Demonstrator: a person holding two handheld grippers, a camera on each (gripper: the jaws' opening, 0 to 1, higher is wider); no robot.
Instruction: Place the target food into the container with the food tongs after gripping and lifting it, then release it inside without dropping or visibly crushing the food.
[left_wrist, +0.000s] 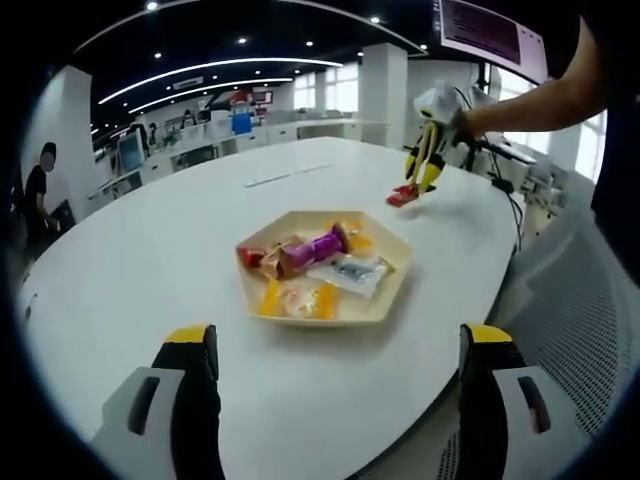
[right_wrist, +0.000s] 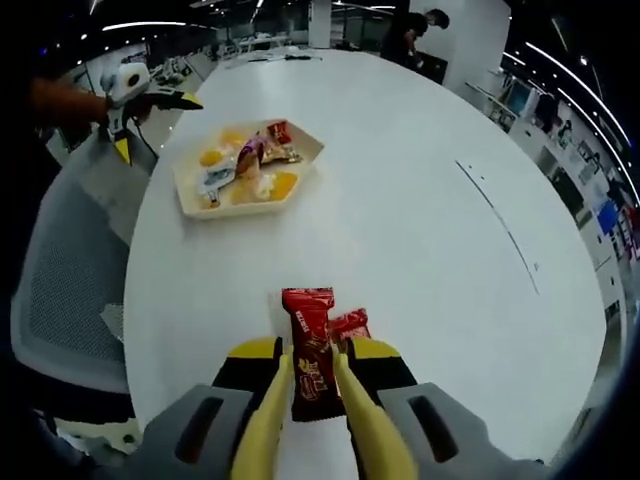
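A beige hexagonal tray (left_wrist: 385, 306) (right_wrist: 190, 195) sits mid-table and holds several wrapped snacks, among them a purple one (left_wrist: 322, 245). My left gripper (left_wrist: 337, 348) hovers at the near table edge in front of the tray, jaws wide apart and holding nothing. My right gripper (right_wrist: 312, 365) (left_wrist: 428, 165) carries yellow food tongs, and their arms press both sides of a red snack packet (right_wrist: 310, 345) (left_wrist: 404, 197) low over the white table (right_wrist: 420, 230). A second, smaller red packet (right_wrist: 351, 323) lies just right of it.
A grey mesh chair (right_wrist: 65, 280) (left_wrist: 585, 330) stands at the table edge beside the tray. A person's arm (left_wrist: 540, 100) reaches in behind the right gripper. A thin white strip (left_wrist: 266, 180) lies farther along the table. Another person (left_wrist: 38, 190) stands far off.
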